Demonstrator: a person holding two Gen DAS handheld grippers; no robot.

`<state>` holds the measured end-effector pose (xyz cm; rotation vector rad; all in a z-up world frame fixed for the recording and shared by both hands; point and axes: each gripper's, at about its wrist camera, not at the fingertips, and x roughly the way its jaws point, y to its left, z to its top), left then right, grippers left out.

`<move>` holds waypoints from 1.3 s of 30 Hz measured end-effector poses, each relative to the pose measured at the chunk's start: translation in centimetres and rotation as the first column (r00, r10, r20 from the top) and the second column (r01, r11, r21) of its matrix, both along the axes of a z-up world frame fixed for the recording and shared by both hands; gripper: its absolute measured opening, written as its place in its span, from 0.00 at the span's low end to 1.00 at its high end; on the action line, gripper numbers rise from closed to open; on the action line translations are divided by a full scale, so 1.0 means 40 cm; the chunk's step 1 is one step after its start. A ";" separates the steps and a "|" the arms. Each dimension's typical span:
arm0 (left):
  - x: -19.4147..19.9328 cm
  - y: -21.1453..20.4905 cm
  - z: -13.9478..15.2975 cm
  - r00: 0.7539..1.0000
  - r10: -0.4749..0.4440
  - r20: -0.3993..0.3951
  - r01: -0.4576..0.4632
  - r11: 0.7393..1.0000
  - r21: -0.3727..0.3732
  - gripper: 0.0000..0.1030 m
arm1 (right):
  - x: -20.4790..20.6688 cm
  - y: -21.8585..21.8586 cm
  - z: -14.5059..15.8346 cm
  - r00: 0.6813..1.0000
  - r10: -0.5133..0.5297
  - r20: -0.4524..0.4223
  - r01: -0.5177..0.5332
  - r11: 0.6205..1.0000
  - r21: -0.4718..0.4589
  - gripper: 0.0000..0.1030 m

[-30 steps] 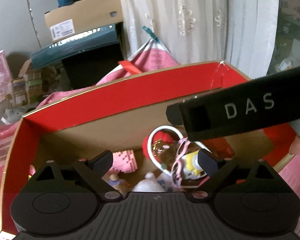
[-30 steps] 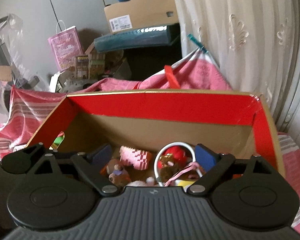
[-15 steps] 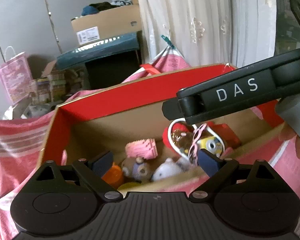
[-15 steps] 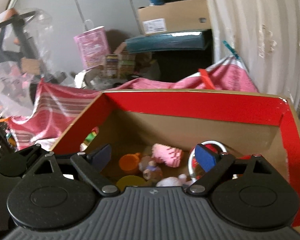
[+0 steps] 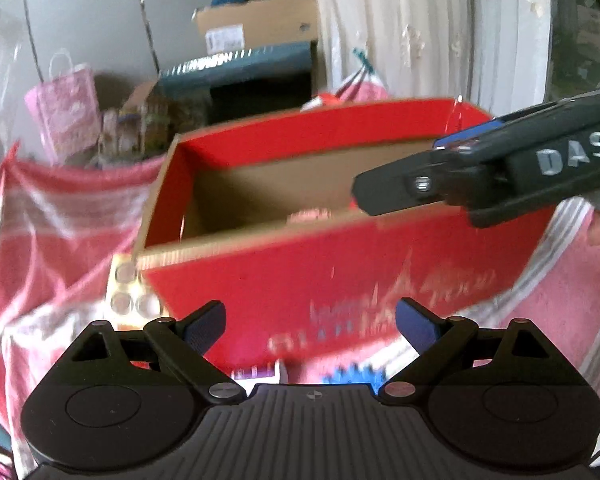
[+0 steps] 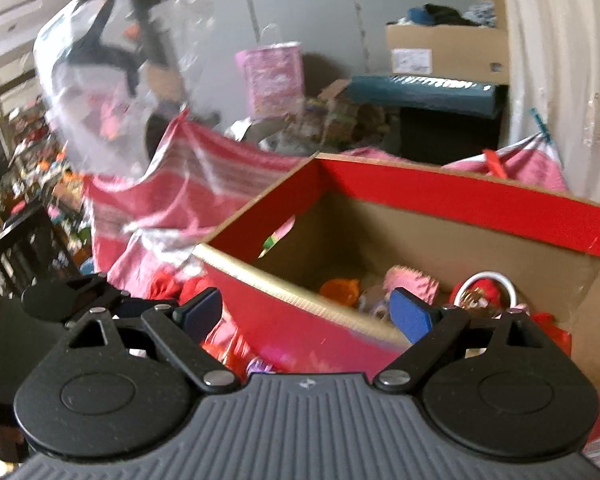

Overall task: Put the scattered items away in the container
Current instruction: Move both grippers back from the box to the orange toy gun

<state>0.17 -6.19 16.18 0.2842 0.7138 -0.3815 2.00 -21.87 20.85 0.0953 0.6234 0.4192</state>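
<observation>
A red cardboard box [image 5: 340, 280] stands on a pink striped cloth [image 5: 60, 220]. My left gripper [image 5: 310, 326] is open and empty, low in front of the box's outer front wall. My right gripper [image 6: 306, 312] is also open and empty, at the box's near left corner; the left wrist view shows it from the side, over the box's right end [image 5: 460, 176]. Inside the box [image 6: 460, 208] lie an orange toy [image 6: 340, 290], a pink item [image 6: 414, 280] and a white ring with red pieces [image 6: 484, 292]. A yellow card with round pieces [image 5: 126, 292] and a blurred blue item [image 5: 354, 376] lie outside the box.
Red soft items [image 6: 188, 284] sit on the cloth left of the box. A pink gift bag [image 6: 276, 76], a clear plastic bag [image 6: 112, 80] and a cardboard carton on a teal case [image 6: 424, 88] stand behind. A white curtain [image 5: 420, 32] hangs at the right.
Both grippers have drawn back from over the box. The left one has dropped to face the outer front wall. The right one has swung to the box's left corner.
</observation>
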 end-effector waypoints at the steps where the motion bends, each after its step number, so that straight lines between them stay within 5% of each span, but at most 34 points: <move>1: -0.007 0.015 -0.019 1.000 0.004 -0.020 -0.004 1.000 -0.001 0.95 | -0.011 0.011 -0.010 1.000 0.010 -0.005 -0.010 1.000 -0.007 0.90; 9: -0.038 0.087 -0.205 0.974 0.055 -0.219 -0.055 0.998 0.007 0.95 | -0.018 0.097 -0.174 0.982 0.048 -0.185 -0.052 0.998 -0.019 0.89; 18: -0.056 0.120 -0.385 0.950 0.115 -0.290 -0.110 0.993 0.034 0.93 | 0.010 0.149 -0.389 0.923 0.003 -0.385 -0.028 0.998 -0.059 0.85; 27: -0.050 0.132 -0.492 0.908 0.164 -0.387 -0.164 0.986 0.033 0.92 | 0.022 0.167 -0.518 0.842 0.001 -0.540 -0.037 0.998 -0.056 0.60; 35: -0.034 0.148 -0.534 0.884 0.179 -0.432 -0.196 0.981 0.004 0.90 | 0.014 0.171 -0.584 0.776 0.038 -0.629 -0.059 0.998 -0.013 0.24; 39: -0.037 0.146 -0.540 0.887 0.173 -0.428 -0.197 0.980 -0.012 0.91 | 0.018 0.163 -0.606 0.744 0.051 -0.666 -0.045 0.999 0.027 0.21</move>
